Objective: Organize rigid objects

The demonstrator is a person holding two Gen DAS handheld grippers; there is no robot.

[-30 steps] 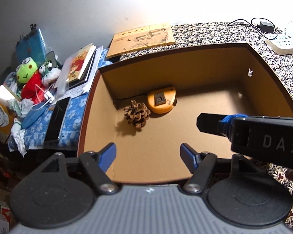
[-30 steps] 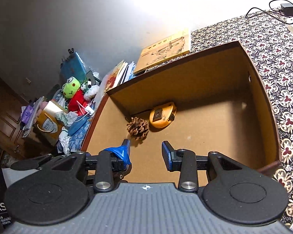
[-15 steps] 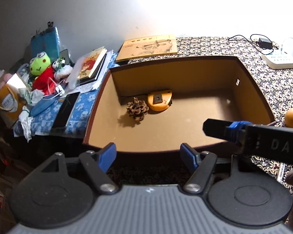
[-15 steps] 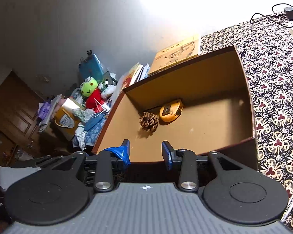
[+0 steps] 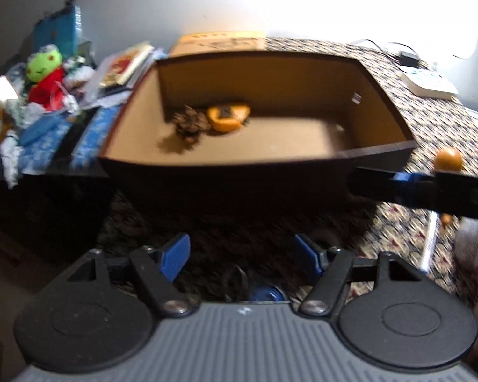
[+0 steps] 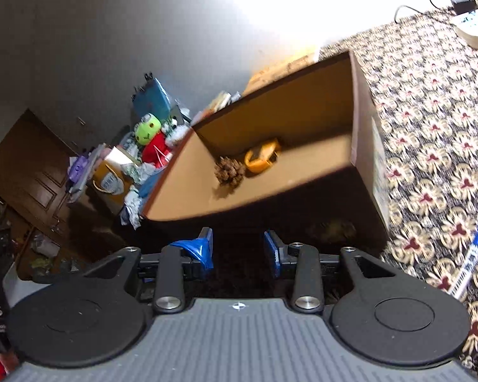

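Observation:
A brown cardboard box (image 5: pixel 226 159) (image 6: pixel 363 146) stands open on the patterned cloth. Inside it, at the back left, lie a pine cone (image 5: pixel 188 124) (image 6: pixel 228 172) and an orange tape measure (image 5: pixel 228 115) (image 6: pixel 262 159), touching or nearly so. My left gripper (image 5: pixel 242 256) is open and empty, held in front of the box's near wall. My right gripper (image 6: pixel 239 250) is open and empty too, also short of the box; it shows as a black bar at the right of the left wrist view (image 5: pixel 430 187). An orange ball-like object (image 5: pixel 448 158) rests on the cloth right of the box.
A blue and white pen (image 6: pixel 471 254) (image 5: pixel 430 238) lies on the cloth to the right. A white power strip (image 5: pixel 430 82) (image 6: pixel 474 28) sits far right. Left of the box are books (image 5: pixel 127 67), a frog plush (image 5: pixel 46 70) (image 6: pixel 149 137) and clutter. A flat book (image 5: pixel 220 39) lies behind the box.
Both grippers have drawn back and up from inside the box to in front of its near wall. The box contents have stayed put. Both grippers remain open.

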